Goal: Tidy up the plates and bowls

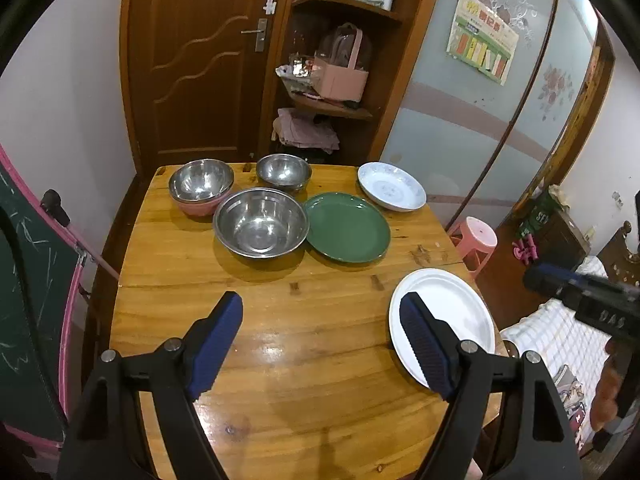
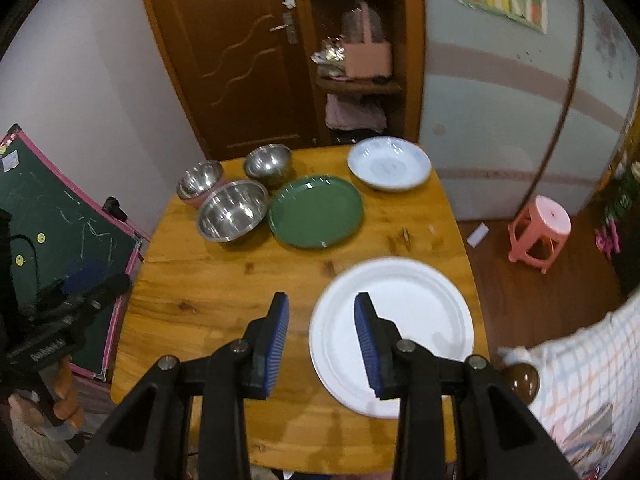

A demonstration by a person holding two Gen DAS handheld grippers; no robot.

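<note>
**Above the bench, both tongs empty-handed**

Right now the left tongs hang over the near middle of the wooden bench, jaws spread wide with nothing between them but bare wood. The right tongs hover with a narrower gap, also gripping nothing; one blue pad sits over the white plate, the other over the wood beside it, both clear of the plate.

That white plate lies at the near right of the bench, its rim close to the right edge. Farther back, the green plate rests just beside the big steel bowl. Behind them, near the far edge, stand a steel bowl nested in a pink one, a smaller steel bowl, and a patterned white dish at the far right corner.

Open wood runs across the whole near left and centre of the bench. Off the right edge stands a pink stool on the floor; a green chalkboard leans by the left edge.
</note>
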